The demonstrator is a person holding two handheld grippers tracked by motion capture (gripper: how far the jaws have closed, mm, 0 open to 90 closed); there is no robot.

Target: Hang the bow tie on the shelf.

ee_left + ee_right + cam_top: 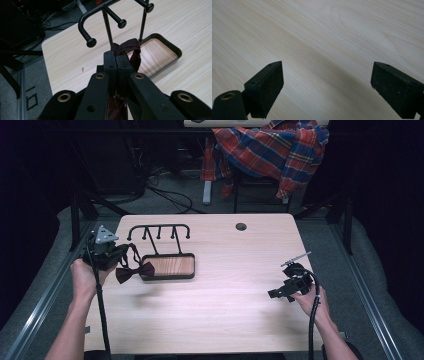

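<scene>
I am pinching the bow tie's strap (127, 46) in my closed left claw (116, 62) near the desk's left edge, beside the hook stand (159, 231). My right claw (325, 87) is gaping empty. A thin strap could slip out or snag a hook.

Overall: room dim, surroundings near black; table (215, 310) the brightest surface.
Light: from overhead, soft.
Shadows: faint, short, just beside the tray (167, 267).
Glare: pale sheen on the tray floor in the left gripper view.
Focus: near jaws soft; high view slightly grainy.
</scene>
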